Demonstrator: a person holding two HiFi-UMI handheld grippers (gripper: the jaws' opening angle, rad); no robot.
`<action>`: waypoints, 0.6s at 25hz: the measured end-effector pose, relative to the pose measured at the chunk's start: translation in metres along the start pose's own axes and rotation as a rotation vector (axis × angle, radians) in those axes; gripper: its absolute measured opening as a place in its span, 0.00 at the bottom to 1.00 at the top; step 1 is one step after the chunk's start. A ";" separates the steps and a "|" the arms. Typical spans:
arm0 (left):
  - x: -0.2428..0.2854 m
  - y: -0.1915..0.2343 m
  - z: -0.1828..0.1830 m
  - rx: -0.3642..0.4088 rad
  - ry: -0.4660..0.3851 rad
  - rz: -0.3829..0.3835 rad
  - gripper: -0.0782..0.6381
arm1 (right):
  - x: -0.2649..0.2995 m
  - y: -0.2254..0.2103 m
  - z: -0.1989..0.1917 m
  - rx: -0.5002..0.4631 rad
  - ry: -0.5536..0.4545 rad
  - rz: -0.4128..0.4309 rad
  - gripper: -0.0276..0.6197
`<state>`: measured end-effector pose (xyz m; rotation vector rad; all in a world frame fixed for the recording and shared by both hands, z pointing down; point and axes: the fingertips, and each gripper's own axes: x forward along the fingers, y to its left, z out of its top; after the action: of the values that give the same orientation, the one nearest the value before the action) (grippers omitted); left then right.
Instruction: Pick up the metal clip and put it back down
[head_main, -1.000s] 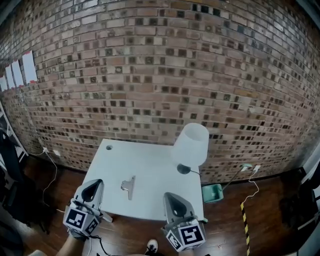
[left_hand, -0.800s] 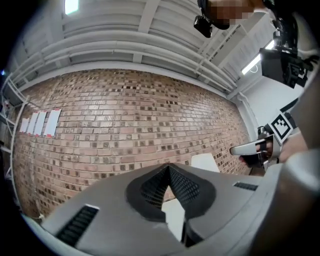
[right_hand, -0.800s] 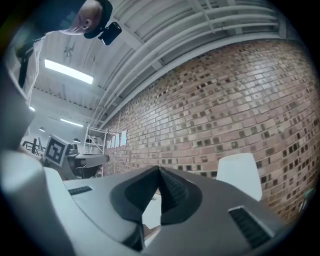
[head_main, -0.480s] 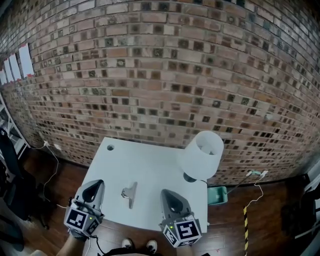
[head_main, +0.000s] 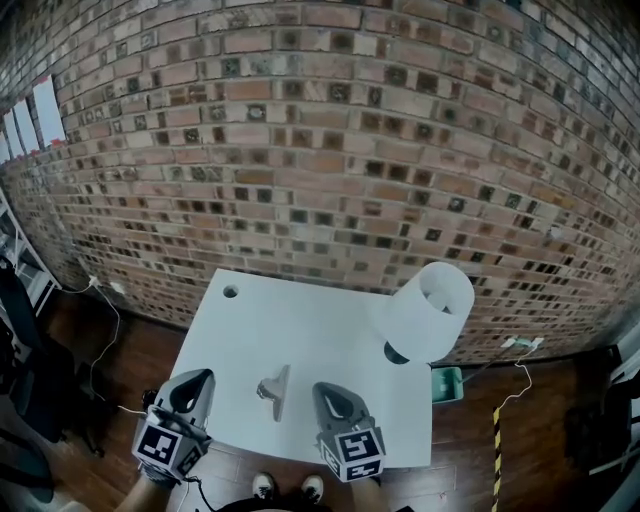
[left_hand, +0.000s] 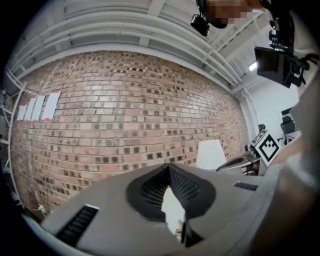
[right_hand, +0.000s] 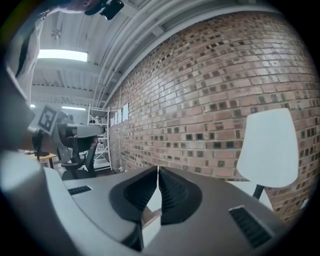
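1. Metal, pale grey and folded, the metal clip (head_main: 274, 390) lies on the white table (head_main: 300, 320) near its front edge. It sits between my two grippers, and neither one touches it.
2. The left gripper (head_main: 203, 378) hangs over the table's front left edge, apart from the clip. In the left gripper view I see its jaw tips meeting, with nothing caught between them.
3. The right gripper (head_main: 322, 390) is just beside the clip, on the clip's right, with its nose over the front part of the tabletop. Its jaws have just been opening and now stand only a narrow crack apart. Nothing is between them, and I see only tabletop and floor through the gap.
4. A white lamp (head_main: 432, 310) stands at the table's back right corner on a dark round base (head_main: 395, 352). Its shade also shows in the right gripper view.
5. A small round hole (head_main: 231, 291) marks the tabletop near the back left corner.
6. A brick wall (head_main: 300, 150) rises behind the table, and dark wooden floor (head_main: 130, 350) shows around it. A teal bin (head_main: 447, 380) sits on the floor to the table's right.
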<state>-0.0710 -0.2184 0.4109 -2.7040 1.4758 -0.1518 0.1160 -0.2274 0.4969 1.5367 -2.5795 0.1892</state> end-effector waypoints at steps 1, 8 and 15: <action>0.000 0.003 -0.002 0.000 0.004 -0.001 0.13 | 0.008 0.003 -0.013 -0.007 0.035 0.005 0.07; -0.008 0.023 -0.021 -0.029 0.035 0.007 0.13 | 0.055 0.017 -0.104 0.011 0.249 0.015 0.11; -0.010 0.037 -0.035 -0.050 0.046 0.012 0.13 | 0.090 0.043 -0.178 0.046 0.453 0.065 0.26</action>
<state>-0.1114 -0.2302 0.4414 -2.7481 1.5285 -0.1800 0.0443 -0.2538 0.6863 1.2461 -2.2760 0.5392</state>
